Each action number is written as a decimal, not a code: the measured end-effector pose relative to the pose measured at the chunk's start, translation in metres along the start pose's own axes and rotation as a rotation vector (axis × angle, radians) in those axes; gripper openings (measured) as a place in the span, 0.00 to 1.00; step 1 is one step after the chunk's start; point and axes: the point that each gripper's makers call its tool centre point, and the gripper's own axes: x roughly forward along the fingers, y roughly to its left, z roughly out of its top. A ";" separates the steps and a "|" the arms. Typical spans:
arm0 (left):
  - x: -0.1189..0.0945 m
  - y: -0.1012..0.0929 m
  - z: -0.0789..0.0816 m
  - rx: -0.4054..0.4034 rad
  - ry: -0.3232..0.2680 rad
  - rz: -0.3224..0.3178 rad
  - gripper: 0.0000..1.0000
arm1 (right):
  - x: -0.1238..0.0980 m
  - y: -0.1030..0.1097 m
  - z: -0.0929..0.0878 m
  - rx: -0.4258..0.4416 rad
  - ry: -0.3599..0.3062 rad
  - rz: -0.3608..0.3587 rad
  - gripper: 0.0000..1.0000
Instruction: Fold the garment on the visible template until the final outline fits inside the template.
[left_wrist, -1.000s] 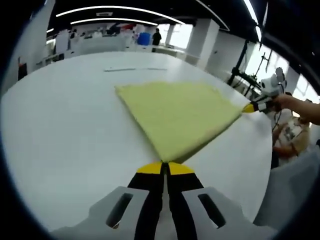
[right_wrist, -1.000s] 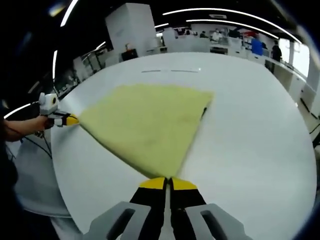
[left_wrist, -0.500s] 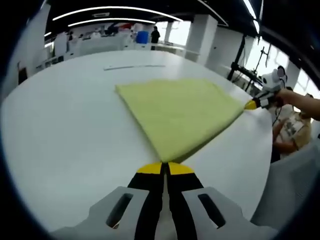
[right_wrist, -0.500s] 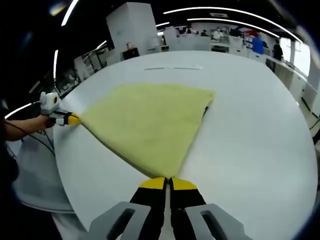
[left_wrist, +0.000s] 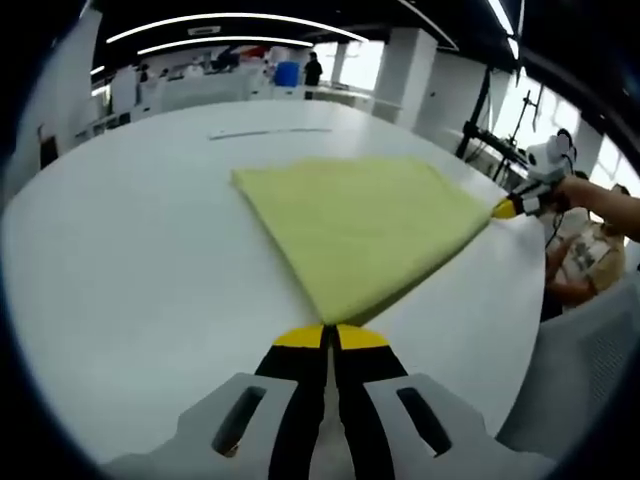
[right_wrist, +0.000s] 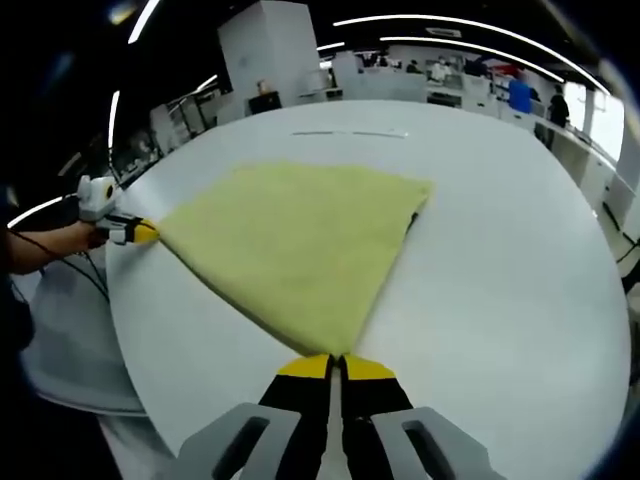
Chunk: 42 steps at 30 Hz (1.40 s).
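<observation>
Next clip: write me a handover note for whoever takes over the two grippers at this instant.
Left gripper: shut on one near corner of the yellow garment.
Right gripper: shut on the other near corner.
Garment lies spread and taut on the white table, roughly triangular in both views.
A thin line marking shows on the table beyond the cloth; no full template outline can be made out.
Done: corners gripped, cloth flattened.
Left: fold it and check the fit.

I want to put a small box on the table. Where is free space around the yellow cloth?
Bare white table lies beside the yellow cloth, and between its far edge and the thin line marks. The near corners are crowded: the right gripper and left gripper hold them.
</observation>
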 end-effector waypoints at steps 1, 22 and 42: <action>0.000 0.002 0.000 0.013 0.000 -0.001 0.01 | 0.001 -0.001 -0.002 -0.016 0.008 -0.006 0.00; -0.037 -0.006 0.047 0.087 -0.121 0.049 0.74 | -0.027 0.035 0.050 -0.060 -0.191 0.060 0.72; -0.078 -0.013 0.058 0.084 -0.167 0.077 0.99 | -0.054 0.075 0.076 -0.062 -0.318 0.067 0.99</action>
